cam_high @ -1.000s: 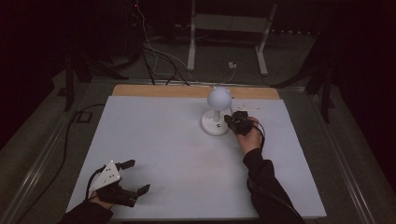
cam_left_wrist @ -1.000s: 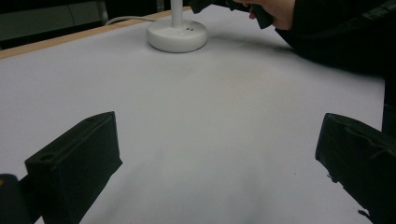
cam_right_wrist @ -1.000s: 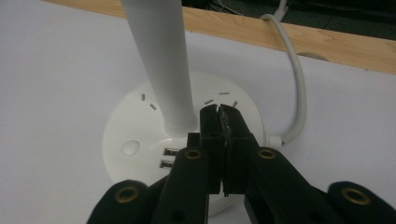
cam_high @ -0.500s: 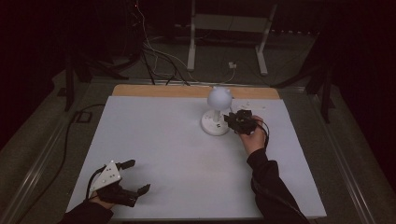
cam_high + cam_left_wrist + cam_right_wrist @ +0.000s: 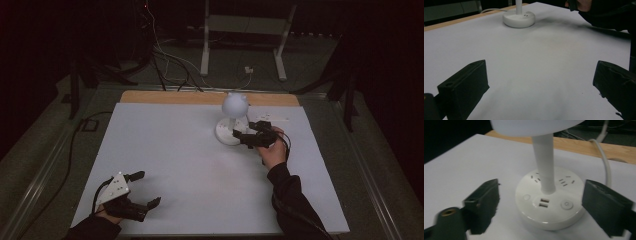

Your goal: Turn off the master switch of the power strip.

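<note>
— What's changed?

— Little. My left claw [image 5: 142, 189] still rests wide open at the desk's near left corner. My right claw [image 5: 541, 207], jaws spread, has edged closer to the white round-based desk lamp [image 5: 231, 120] by the far edge.

— Meaning?

— Probably its button next.
</note>
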`<state>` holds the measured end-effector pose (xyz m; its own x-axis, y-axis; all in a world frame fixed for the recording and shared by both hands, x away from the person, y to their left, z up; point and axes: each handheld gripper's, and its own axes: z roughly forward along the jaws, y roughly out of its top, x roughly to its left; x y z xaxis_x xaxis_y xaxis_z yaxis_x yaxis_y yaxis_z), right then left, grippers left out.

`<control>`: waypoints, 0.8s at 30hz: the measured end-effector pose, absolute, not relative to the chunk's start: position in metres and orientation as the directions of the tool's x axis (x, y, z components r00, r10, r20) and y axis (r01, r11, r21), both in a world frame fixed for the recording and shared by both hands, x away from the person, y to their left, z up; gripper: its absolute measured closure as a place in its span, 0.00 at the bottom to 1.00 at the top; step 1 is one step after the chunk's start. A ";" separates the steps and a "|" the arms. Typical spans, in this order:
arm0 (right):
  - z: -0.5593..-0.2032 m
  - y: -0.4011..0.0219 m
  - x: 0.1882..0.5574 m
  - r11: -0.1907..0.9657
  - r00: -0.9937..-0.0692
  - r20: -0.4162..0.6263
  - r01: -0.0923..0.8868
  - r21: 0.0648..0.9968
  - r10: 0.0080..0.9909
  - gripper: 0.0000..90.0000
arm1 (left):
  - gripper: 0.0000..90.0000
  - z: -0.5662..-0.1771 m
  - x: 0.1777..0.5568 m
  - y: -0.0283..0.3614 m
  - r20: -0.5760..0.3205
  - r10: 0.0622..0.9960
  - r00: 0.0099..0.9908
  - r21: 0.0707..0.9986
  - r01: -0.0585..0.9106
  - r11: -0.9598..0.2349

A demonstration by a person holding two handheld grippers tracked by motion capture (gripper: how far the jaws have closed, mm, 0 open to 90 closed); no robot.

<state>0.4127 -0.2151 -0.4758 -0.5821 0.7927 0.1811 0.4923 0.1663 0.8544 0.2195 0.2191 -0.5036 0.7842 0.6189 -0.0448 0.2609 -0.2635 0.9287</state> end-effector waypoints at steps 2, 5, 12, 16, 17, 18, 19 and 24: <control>-0.475 -0.217 0.411 0.185 -0.599 0.181 0.497 0.848 0.780 0.11 | 0.00 -0.504 0.219 0.219 -0.044 0.618 0.785 0.929 0.261 -0.264; -0.474 -0.219 0.409 0.221 -0.632 0.188 0.510 0.831 0.752 0.03 | 0.00 -0.503 0.219 0.219 -0.046 0.618 0.785 0.929 0.261 -0.262; -0.466 -0.222 0.396 0.240 -0.663 0.172 0.483 0.842 0.728 0.02 | 0.00 -0.504 0.219 0.219 -0.046 0.621 0.783 0.928 0.263 -0.263; -0.464 -0.223 0.384 0.242 -0.681 0.180 0.476 0.845 0.710 0.02 | 0.00 -0.504 0.219 0.219 -0.047 0.618 0.785 0.929 0.262 -0.262; -0.464 -0.223 0.381 0.247 -0.686 0.176 0.471 0.847 0.706 0.02 | 0.00 -0.504 0.219 0.219 -0.047 0.618 0.785 0.929 0.262 -0.262; -0.464 -0.223 0.378 0.253 -0.690 0.169 0.465 0.848 0.703 0.02 | 0.00 -0.504 0.219 0.219 -0.043 0.618 0.785 0.929 0.260 -0.265; -0.464 -0.223 0.374 0.255 -0.695 0.168 0.462 0.849 0.699 0.02 | 0.00 -0.504 0.219 0.219 -0.043 0.617 0.786 0.928 0.260 -0.267; -0.464 -0.224 0.358 0.269 -0.721 0.171 0.452 0.850 0.671 0.02 | 0.00 -0.504 0.219 0.219 -0.045 0.618 0.785 0.929 0.261 -0.264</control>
